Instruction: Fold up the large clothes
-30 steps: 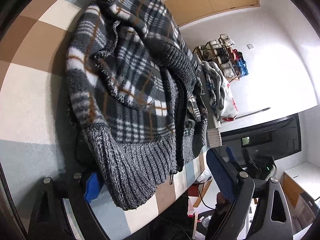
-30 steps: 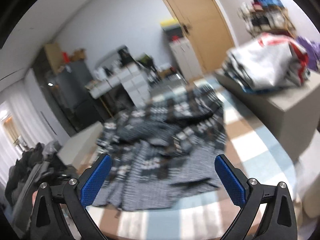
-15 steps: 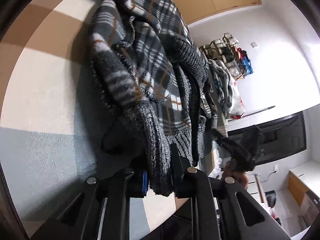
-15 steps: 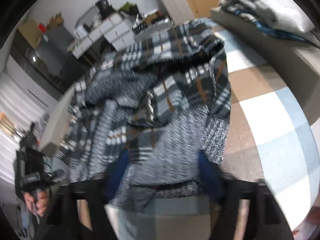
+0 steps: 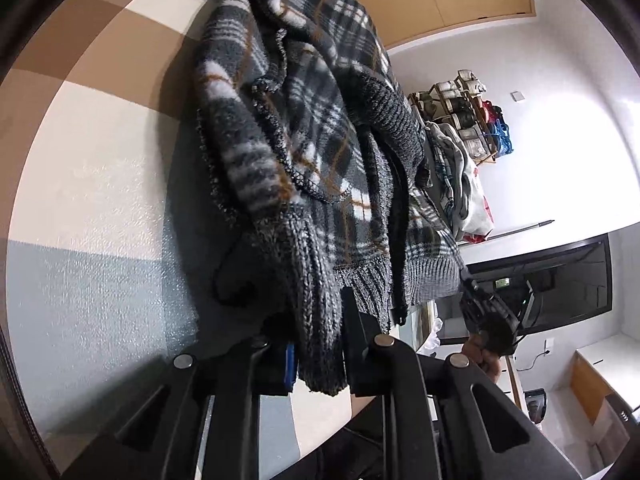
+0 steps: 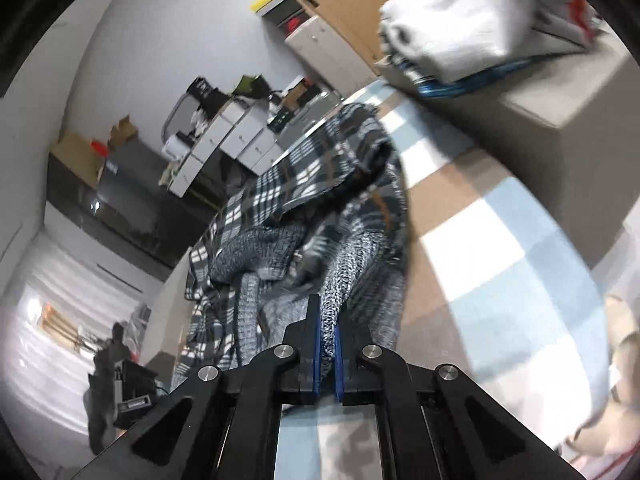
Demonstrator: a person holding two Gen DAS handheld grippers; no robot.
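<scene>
A grey, white and brown plaid fleece jacket (image 5: pixel 304 120) with ribbed knit hem and cuffs lies crumpled on a checked tablecloth (image 5: pixel 92 168). My left gripper (image 5: pixel 318 344) is shut on the jacket's ribbed knit hem at one bottom corner; the knit bulges between the pads. In the right wrist view the same jacket (image 6: pixel 320 208) stretches away from me, and my right gripper (image 6: pixel 327 344) is shut on a thin fold of its grey ribbed knit edge. Far off, the person's other hand and gripper (image 5: pixel 486 332) show at the table's edge.
A stack of folded pale clothes (image 6: pixel 472 24) rests on a beige box (image 6: pixel 568 120) at the table's right side. White drawer units (image 6: pixel 236 136) and a wooden door stand behind. A shelf of bags (image 5: pixel 468 120) and a dark screen (image 5: pixel 560 284) line the wall.
Both grippers went from open to shut on the jacket's knit hem. The right gripper came forward and down onto the jacket and rolled; the left stayed nearly in place.
</scene>
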